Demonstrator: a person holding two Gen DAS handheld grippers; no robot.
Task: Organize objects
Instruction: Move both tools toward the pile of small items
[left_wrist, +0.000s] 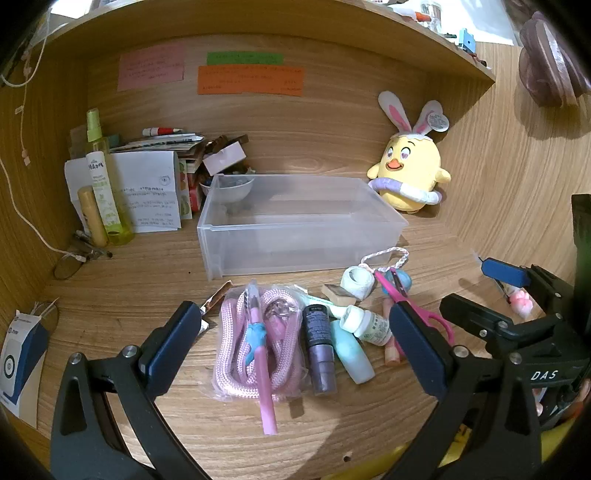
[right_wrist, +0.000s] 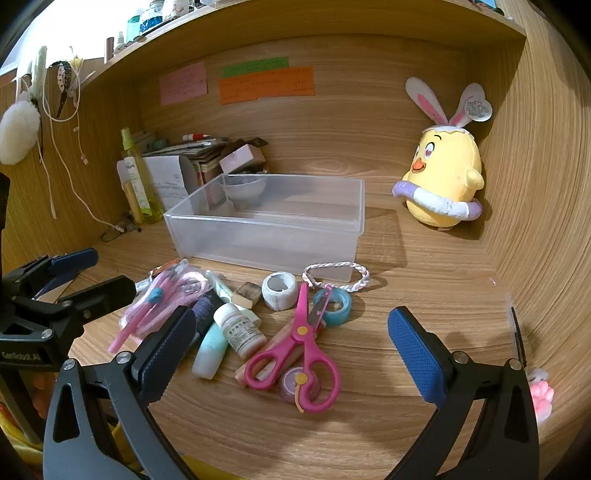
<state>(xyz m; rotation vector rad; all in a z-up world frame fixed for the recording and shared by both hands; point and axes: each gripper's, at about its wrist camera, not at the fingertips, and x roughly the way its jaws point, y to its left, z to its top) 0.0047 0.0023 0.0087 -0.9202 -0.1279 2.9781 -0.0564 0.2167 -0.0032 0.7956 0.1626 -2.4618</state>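
Observation:
A clear plastic box (left_wrist: 295, 221) (right_wrist: 266, 221) stands open and looks empty at the middle of the desk. In front of it lies a pile: bagged pink rope (left_wrist: 255, 343) (right_wrist: 162, 306), a purple tube (left_wrist: 319, 350), a mint bottle (left_wrist: 351, 350) (right_wrist: 210, 350), a white pill bottle (left_wrist: 365, 325) (right_wrist: 240, 332), pink scissors (right_wrist: 299, 354) (left_wrist: 424, 314), white tape (right_wrist: 279, 290), blue tape (right_wrist: 332, 301) and a braided loop (right_wrist: 336, 275). My left gripper (left_wrist: 295, 339) is open over the pile. My right gripper (right_wrist: 291, 343) is open over the scissors.
A yellow chick plush (left_wrist: 410, 170) (right_wrist: 443, 181) sits at the back right. Spray bottles (left_wrist: 107, 184), papers and small boxes (left_wrist: 155, 192) crowd the back left. Glasses (left_wrist: 74, 262) lie at the left wall. A pink toy (right_wrist: 541, 397) lies at the right edge.

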